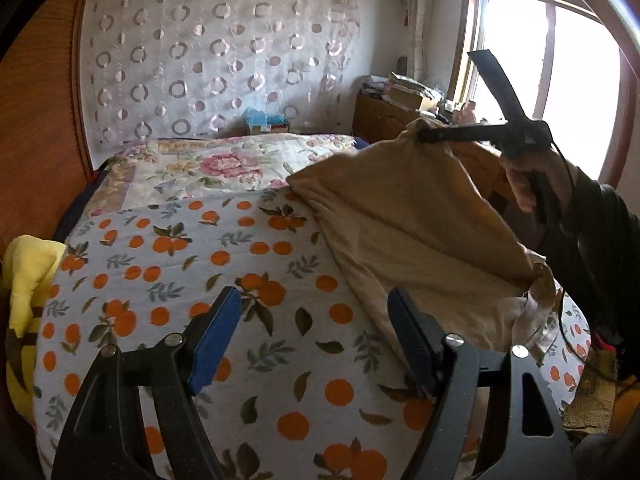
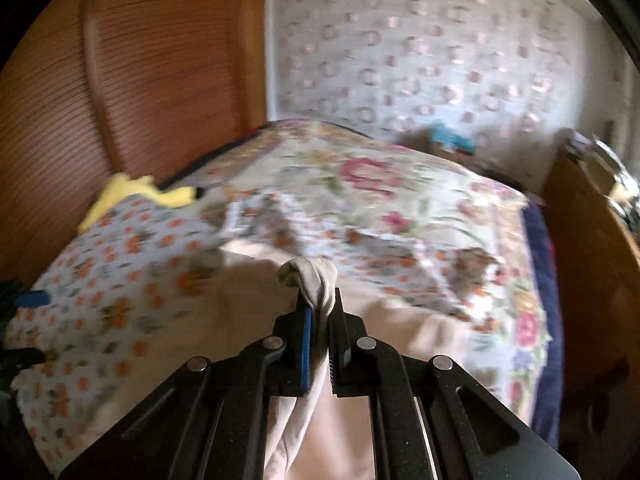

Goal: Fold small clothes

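**Cloth lifted by one corner over the bed**

Left wrist view: left gripper [image 1: 314, 338] angles down over the orange-print quilt [image 1: 172, 280], its blue-padded fingers [image 1: 216, 336] spread wide with nothing between them; the right finger stands just beside the cloth's edge. Tan cloth [image 1: 408, 232] drapes from the quilt up to the right gripper [image 1: 424, 136], held high at the right by a hand [image 1: 528, 180] in a dark sleeve, before the window [image 1: 560, 80].

Right wrist view: right gripper [image 2: 320, 312] tilts down, fingers pressed together, pinching a bunched corner of the cloth [image 2: 400, 340], which hangs beneath and spreads across the quilt [image 2: 100, 280]. A yellow item [image 2: 140, 196] lies at the far left edge of the bed. Background is blurred.
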